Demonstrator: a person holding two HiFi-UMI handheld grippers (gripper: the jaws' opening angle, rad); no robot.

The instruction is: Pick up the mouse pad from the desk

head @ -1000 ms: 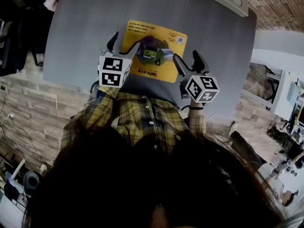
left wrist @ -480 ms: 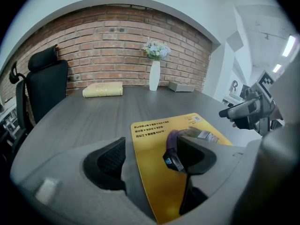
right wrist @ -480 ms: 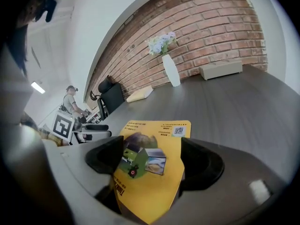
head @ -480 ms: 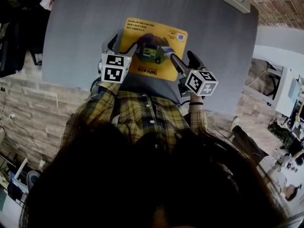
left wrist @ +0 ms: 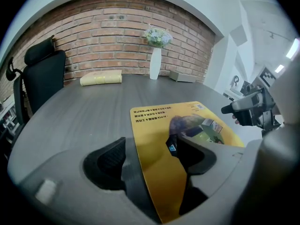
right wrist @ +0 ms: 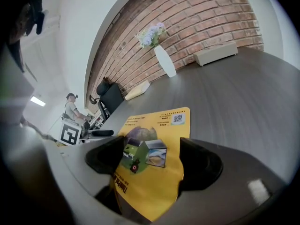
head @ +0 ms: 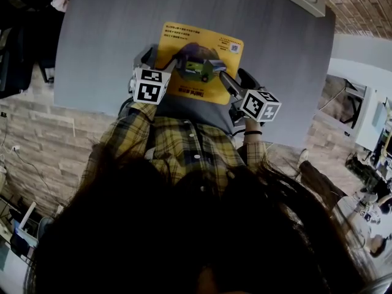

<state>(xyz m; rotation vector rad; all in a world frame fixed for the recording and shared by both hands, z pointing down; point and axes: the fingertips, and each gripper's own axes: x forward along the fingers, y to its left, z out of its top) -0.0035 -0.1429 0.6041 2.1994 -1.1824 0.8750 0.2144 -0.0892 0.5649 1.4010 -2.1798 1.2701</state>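
Left gripper (left wrist: 145, 146): jaws standing spread, gripping nothing. The left edge of the mouse pad (left wrist: 157, 125) is running up between them, with the left jaw over bare desk (left wrist: 79, 107) and the right jaw over the yellow sheet. Cannot tell whether either jaw is touching the pad.

Right gripper (right wrist: 152, 149): jaws also standing apart, nothing pinched. The pad's (right wrist: 159, 125) near right part is filling the gap between them.

From the head view, the left gripper (head: 159, 59) and right gripper (head: 236, 78) are sitting at the near corners of the mouse pad (head: 199, 48), one at each side. The pad is lying on the grey desk (head: 110, 35), close to the person's side.

Pad: bright yellow, thin, rectangular, with rounded corners. It is showing small dark lines of print at the far left corner and a QR square at the far right. A dark round picture with green and pale box shapes is sitting in the middle, and a strip of print is running along the near edge.

Farther out, a white vase of pale flowers (left wrist: 155, 62), a yellowish book (left wrist: 101, 78) and a flat grey box (right wrist: 215, 54) are standing at the far edge by the brick wall (left wrist: 103, 27). A black office chair (left wrist: 42, 74) is standing at the left.
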